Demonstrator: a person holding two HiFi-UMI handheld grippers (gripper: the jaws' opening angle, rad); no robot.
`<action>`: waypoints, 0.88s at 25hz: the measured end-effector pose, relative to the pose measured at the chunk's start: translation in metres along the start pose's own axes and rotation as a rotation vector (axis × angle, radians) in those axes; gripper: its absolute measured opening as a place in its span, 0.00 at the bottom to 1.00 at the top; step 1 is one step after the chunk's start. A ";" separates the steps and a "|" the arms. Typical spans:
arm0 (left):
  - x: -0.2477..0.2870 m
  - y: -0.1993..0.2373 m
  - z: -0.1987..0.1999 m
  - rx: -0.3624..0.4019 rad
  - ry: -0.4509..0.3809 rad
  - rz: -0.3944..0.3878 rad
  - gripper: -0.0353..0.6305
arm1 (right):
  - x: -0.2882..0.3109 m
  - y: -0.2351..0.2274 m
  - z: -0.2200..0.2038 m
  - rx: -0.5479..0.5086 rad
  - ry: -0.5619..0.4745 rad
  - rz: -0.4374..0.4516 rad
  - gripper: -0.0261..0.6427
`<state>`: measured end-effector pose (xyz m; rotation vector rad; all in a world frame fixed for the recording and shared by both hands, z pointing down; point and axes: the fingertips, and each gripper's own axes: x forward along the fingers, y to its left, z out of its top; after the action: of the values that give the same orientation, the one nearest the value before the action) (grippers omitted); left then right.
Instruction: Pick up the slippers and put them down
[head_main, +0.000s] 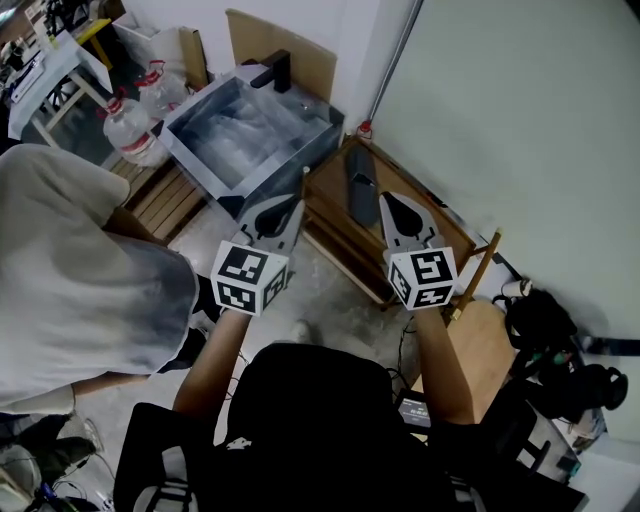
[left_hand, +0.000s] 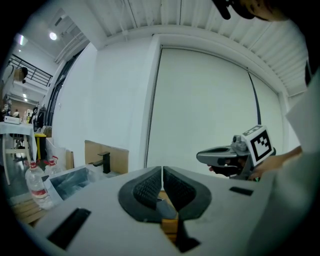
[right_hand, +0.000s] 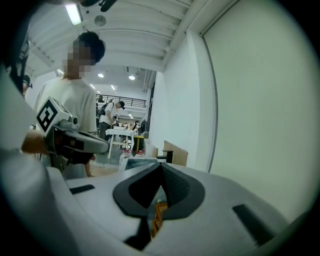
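Near low wooden rack holding dark slippers, left claw and right claw hover side by side, both pressed together, nothing pinched.

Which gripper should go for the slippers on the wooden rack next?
Right, probably. The right gripper hangs over the wooden rack just beside the dark slippers; the left gripper sits farther off. Both jaws are shut.

Slipper dk grey; rack brown wood.
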<state>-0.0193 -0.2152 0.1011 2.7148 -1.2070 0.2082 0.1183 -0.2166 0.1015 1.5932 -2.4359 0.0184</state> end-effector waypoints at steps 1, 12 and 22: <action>0.002 0.003 -0.001 0.001 0.002 -0.001 0.07 | 0.004 0.000 -0.002 0.003 0.003 0.002 0.03; 0.048 0.018 -0.011 -0.014 0.039 -0.029 0.07 | 0.036 -0.033 -0.023 0.025 0.049 -0.021 0.03; 0.099 0.029 -0.035 -0.050 0.101 -0.013 0.07 | 0.070 -0.071 -0.062 0.056 0.128 0.003 0.03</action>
<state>0.0225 -0.2988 0.1571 2.6348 -1.1503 0.3059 0.1677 -0.3004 0.1675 1.5603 -2.3589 0.1851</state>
